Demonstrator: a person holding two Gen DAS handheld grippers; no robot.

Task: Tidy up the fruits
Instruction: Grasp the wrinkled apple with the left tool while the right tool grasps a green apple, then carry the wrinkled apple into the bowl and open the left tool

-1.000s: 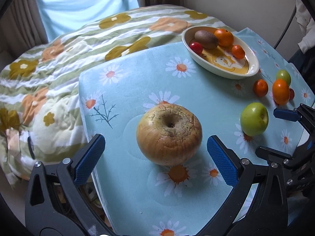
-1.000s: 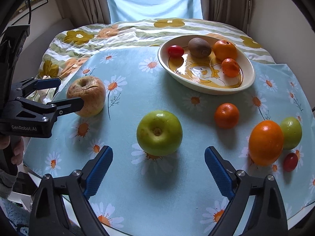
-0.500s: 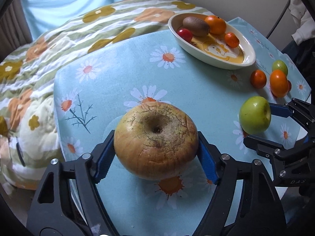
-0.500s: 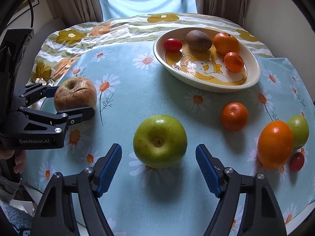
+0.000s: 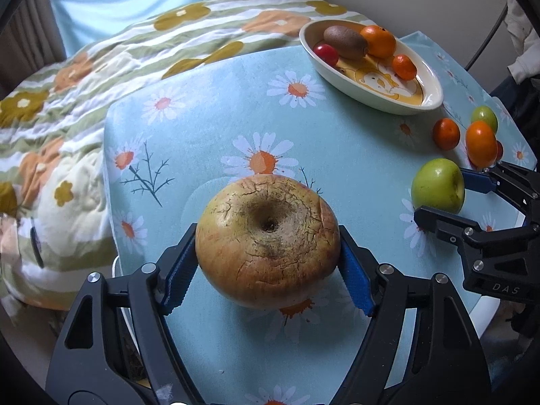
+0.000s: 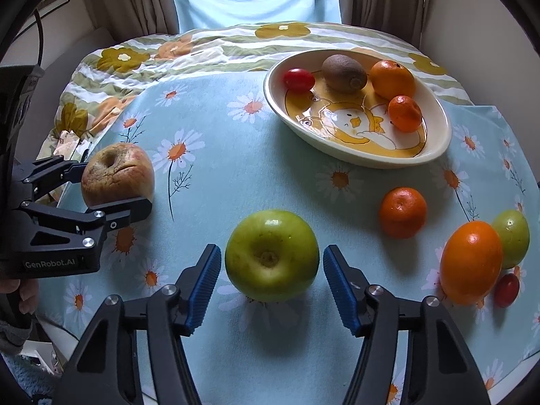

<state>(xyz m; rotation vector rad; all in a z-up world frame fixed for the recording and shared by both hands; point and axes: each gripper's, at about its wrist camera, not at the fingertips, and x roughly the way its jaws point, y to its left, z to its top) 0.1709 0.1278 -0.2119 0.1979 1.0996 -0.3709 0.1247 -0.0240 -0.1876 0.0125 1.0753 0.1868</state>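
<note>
My left gripper (image 5: 268, 265) is shut on a wrinkled brown-yellow apple (image 5: 268, 239), held at the left of the daisy cloth; the apple also shows in the right wrist view (image 6: 116, 173). My right gripper (image 6: 271, 281) is open, its blue pads either side of a green apple (image 6: 271, 254) with small gaps. That apple shows in the left wrist view (image 5: 438, 189). An oval cream bowl (image 6: 435, 150) at the back right holds a kiwi (image 6: 343, 73), a cherry tomato (image 6: 298, 80) and two oranges.
Loose on the cloth at the right lie a small tangerine (image 6: 402, 212), a large orange (image 6: 470, 262), a small green fruit (image 6: 511, 238) and a cherry tomato (image 6: 506, 289). A flowered quilt (image 5: 101, 67) lies behind. The table edge is near my right gripper.
My left gripper moved forward and shut on the wrinkled apple. My right gripper moved up around the green apple and its jaws have narrowed.
</note>
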